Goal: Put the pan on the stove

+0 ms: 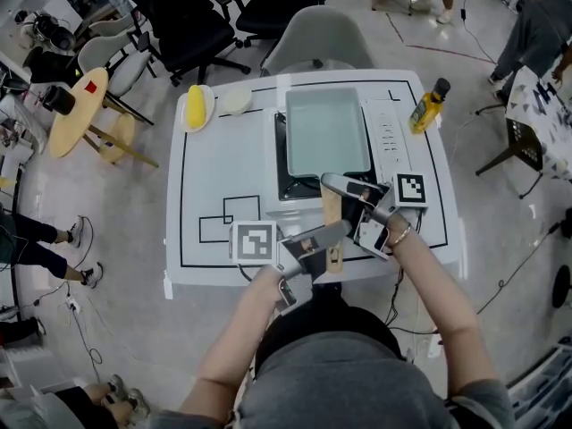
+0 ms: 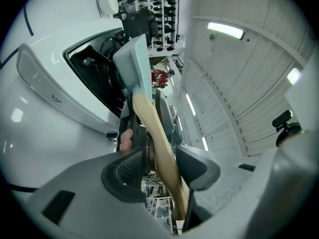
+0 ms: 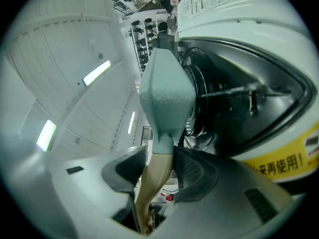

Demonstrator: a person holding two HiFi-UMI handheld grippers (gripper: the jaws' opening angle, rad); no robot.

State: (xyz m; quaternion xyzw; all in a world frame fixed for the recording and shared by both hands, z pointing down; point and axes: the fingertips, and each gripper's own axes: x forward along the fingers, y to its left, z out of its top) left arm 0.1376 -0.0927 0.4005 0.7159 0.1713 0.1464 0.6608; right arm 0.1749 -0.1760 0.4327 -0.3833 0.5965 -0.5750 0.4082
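Two grippers meet at the wooden handle: the left gripper is released, handle loose between its jaws, while the right gripper clamps it. The pan sits on the stove, right of the table middle, so seemingly only letting go remains.

The head view looks steeply down on the table. Both gripper views sit close by the handle, which all share.

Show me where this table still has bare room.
Bare: the table's left part, between the plate, the stove and the near edge. A thin strip by the bottle. Crowded: the middle, with pan on stove, and left gripper and right gripper at its handle.
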